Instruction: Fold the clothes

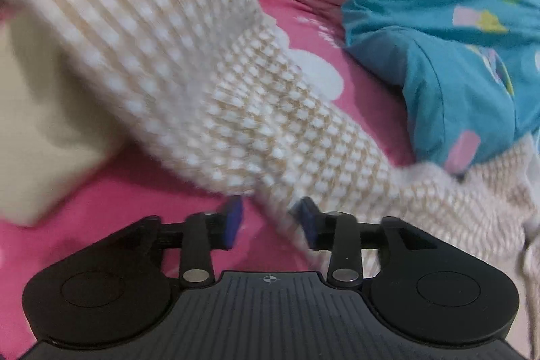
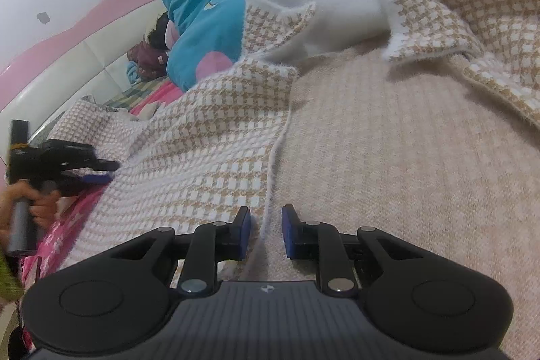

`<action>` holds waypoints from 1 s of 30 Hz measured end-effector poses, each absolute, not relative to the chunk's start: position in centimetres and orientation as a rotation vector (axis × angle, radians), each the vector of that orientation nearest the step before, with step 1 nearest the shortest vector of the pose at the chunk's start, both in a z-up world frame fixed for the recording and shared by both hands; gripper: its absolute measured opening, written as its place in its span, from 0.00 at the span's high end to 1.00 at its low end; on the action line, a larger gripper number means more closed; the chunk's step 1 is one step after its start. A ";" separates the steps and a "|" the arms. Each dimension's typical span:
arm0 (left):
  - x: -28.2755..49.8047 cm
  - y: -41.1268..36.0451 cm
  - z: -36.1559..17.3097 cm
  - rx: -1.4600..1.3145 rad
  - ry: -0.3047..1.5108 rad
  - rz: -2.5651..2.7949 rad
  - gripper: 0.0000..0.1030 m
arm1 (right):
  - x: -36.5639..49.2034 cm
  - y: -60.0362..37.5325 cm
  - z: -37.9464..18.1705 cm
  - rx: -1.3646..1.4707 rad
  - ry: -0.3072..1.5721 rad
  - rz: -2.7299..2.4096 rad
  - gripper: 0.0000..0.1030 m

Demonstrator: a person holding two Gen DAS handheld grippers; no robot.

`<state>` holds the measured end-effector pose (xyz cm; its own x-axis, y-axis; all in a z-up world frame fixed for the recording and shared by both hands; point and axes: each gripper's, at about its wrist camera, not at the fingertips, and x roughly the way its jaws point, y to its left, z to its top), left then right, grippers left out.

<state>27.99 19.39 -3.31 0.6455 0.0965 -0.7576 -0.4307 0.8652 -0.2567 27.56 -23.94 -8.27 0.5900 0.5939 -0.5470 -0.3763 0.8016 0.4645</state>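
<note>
Left wrist view: the houndstooth cardigan (image 1: 209,83), cream and tan knit, hangs blurred above the pink bed (image 1: 135,191); the left gripper (image 1: 271,221) stands narrowly parted, its sleeve between the pads, grip uncertain.

Right wrist view: the cardigan lies open, plain beige lining up; the right gripper (image 2: 266,233), narrowly parted, straddles the front edge, contact uncertain.

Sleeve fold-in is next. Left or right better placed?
Left, likely. The sleeve runs between the fingers of the left gripper, though a gap shows beside one pad, so it needs closing. The right gripper sits astride the front edge of the cardigan, away from the sleeve.
</note>
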 end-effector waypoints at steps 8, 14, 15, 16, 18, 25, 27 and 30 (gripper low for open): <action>29.3 17.2 1.2 -0.253 0.761 0.129 0.60 | 27.6 -23.9 -8.4 0.332 0.751 0.579 0.80; 37.4 16.4 -1.0 -0.148 0.770 -0.060 0.60 | 27.7 -24.0 -8.5 0.345 0.753 0.582 0.80; 38.3 15.9 -1.6 -0.119 0.775 -0.101 0.60 | 27.7 -24.0 -8.5 0.347 0.753 0.583 0.80; 38.0 15.3 -1.9 -0.088 0.778 -0.137 0.60 | 27.7 -24.0 -8.5 0.349 0.753 0.583 0.80; 38.0 13.8 -3.2 -0.016 0.784 -0.211 0.60 | 27.8 -24.1 -8.5 0.353 0.754 0.585 0.80; 37.2 10.6 -6.8 0.263 0.783 -0.342 0.60 | 27.9 -24.1 -8.5 0.357 0.755 0.586 0.79; 37.9 11.0 -6.3 0.252 0.793 -0.371 0.60 | 27.9 -24.1 -8.5 0.357 0.755 0.586 0.79; 38.9 11.5 -5.8 0.271 0.780 -0.392 0.59 | 27.9 -24.1 -8.5 0.358 0.755 0.586 0.79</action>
<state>38.91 11.54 -5.85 0.6445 -0.2409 -0.7256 0.4379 0.8943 0.0920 27.86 -24.12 -8.51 0.5818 0.6128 -0.5348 -0.3655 0.7843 0.5012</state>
